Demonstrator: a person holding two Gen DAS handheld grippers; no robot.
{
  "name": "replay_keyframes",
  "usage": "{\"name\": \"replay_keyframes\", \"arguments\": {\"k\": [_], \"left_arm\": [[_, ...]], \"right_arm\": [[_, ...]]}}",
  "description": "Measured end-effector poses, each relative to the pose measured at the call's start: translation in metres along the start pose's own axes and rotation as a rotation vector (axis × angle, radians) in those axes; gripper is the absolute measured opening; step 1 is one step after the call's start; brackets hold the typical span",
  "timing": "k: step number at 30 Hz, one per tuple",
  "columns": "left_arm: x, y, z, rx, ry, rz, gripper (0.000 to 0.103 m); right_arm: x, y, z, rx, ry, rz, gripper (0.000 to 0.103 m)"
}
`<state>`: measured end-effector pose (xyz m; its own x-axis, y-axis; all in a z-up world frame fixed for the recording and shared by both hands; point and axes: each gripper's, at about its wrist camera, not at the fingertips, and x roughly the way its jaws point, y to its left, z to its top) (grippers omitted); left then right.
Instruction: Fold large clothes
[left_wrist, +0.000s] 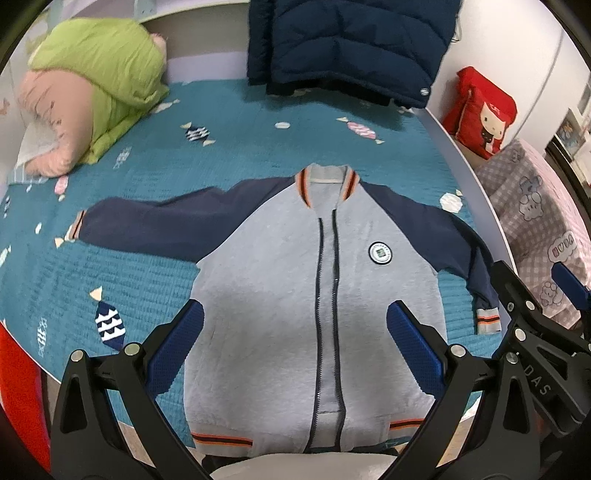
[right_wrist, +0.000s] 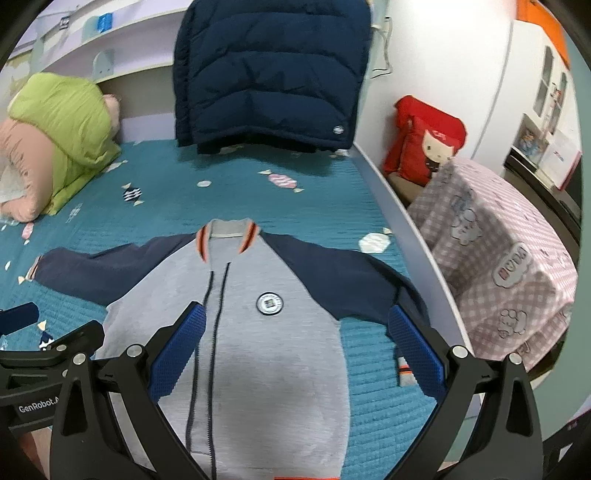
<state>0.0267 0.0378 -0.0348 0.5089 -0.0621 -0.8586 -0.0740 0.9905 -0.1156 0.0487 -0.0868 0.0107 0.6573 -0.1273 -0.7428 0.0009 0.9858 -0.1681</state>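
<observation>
One grey jacket (left_wrist: 266, 295) with two navy sleeves lies on the bedspread (left_wrist: 240, 122). One navy puffer coat (left_wrist: 351, 44) hangs at the far edge; one green quilt (left_wrist: 103, 74) occupies the far left corner. One red cushion (right_wrist: 424, 144). Two grippers: left gripper (left_wrist: 295, 347), right gripper (right_wrist: 295, 347).

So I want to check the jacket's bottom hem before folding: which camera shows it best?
The left wrist view: the grey jacket lies flat on the bed, and its striped hem shows either side of the zip. In the right wrist view the jacket runs off the bottom edge, hem almost wholly cut off.
</observation>
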Motion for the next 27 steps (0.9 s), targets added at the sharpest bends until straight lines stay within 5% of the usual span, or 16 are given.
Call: {"name": "replay_keyframes", "arguments": {"k": [17, 27], "left_arm": [[0.052, 0.119, 0.015, -0.187, 0.112, 0.068, 0.099], [0.097, 0.227, 0.017, -0.347, 0.188, 0.218, 0.099]], "right_arm": [[0.072, 0.117, 0.028, -0.185, 0.120, 0.151, 0.096], [0.141, 0.211, 0.040, -0.256, 0.251, 0.320, 0.095]]}}
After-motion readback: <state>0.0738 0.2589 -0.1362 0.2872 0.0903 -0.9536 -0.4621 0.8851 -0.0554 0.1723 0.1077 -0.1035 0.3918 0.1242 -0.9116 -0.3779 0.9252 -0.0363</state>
